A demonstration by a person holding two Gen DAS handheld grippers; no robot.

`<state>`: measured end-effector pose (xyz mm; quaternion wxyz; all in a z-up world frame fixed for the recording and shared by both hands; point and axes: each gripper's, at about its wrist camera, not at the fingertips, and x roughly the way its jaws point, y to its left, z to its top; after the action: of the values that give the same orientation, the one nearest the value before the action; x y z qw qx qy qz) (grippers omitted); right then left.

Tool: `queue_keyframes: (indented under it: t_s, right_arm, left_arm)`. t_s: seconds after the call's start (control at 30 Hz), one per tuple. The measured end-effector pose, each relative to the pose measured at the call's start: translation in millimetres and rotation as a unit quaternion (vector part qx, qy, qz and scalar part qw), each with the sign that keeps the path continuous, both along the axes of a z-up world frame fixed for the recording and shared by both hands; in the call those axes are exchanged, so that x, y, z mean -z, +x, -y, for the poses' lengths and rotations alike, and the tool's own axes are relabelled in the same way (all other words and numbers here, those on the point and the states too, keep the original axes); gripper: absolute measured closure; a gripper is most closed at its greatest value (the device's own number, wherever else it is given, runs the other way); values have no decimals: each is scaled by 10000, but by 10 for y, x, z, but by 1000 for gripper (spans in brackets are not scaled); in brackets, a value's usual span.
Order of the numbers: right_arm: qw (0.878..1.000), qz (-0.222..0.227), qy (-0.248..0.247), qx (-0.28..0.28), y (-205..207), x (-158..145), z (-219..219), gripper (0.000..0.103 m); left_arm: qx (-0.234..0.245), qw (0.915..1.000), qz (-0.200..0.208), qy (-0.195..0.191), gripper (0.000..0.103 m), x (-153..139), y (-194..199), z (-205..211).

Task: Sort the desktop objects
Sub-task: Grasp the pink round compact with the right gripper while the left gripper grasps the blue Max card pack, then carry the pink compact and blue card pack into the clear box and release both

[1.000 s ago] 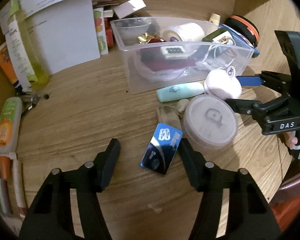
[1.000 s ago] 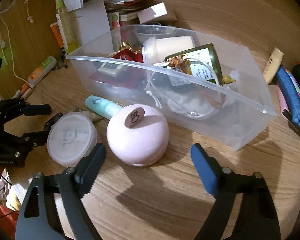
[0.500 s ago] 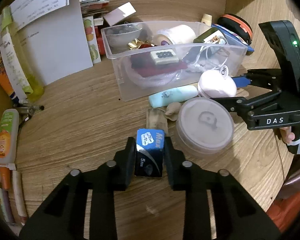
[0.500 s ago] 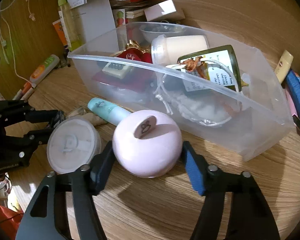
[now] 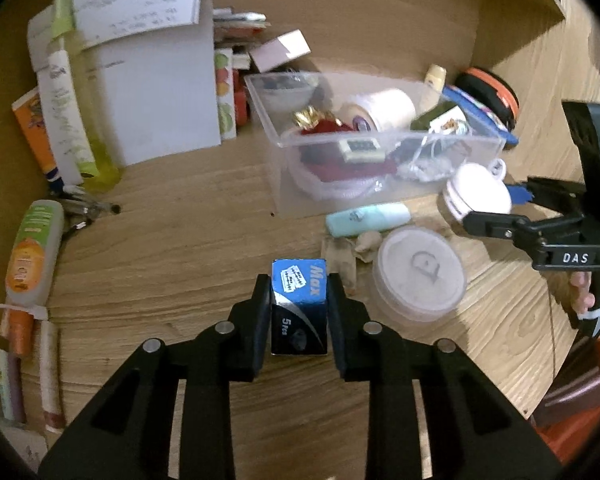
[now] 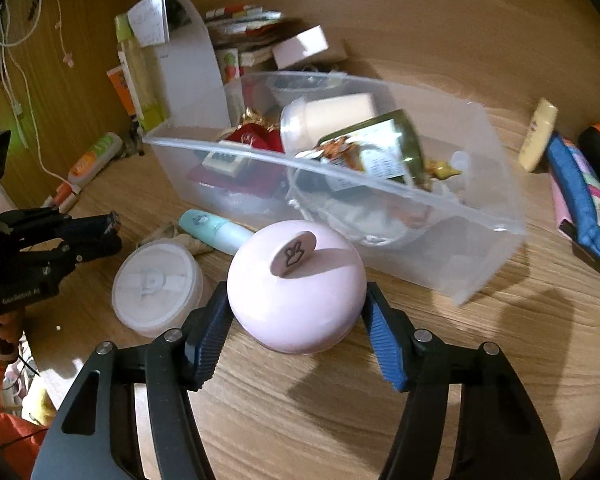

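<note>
- Clear plastic bin (image 5: 380,148) anchors a cluttered wooden desk (image 5: 172,248) as both handheld grippers now have something in their grasp, ready for sorting.
- In front of the bin, the left gripper (image 5: 299,308) is clenched on a small blue razor-blade box (image 5: 299,300) marked "Max", its black fingers pressing both sides; a second ago the jaws stood wide with the box lying flat between them.
- Just before the bin's near wall, the right gripper (image 6: 296,320) grips a pink domed case (image 6: 296,288) with a bunny tab, blue pads against its flanks; a second earlier they were spread well clear of it.
- Both items appear raised off the desk, a sign the pick-up stage is done and a drop into the bin likely follows.
- Round white lidded tub (image 6: 156,288) and mint tube (image 6: 216,232) wait beside the bin, untouched.
</note>
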<state>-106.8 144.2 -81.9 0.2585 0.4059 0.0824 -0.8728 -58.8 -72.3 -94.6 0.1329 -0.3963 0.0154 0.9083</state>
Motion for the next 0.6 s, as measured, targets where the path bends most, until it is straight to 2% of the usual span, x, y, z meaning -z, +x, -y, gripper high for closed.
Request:
queue_keyframes:
  t_s: [0.3, 0.6]
  right_arm:
    - [9992, -290, -123, 236, 155, -244, -258, 43]
    - [9965, -661, -233, 450, 261, -535, -513, 43]
  left_arm:
    - [-265, 9988, -310, 260, 77, -243, 95, 124]
    - [-326, 9963, -674, 426, 77, -526, 79, 133]
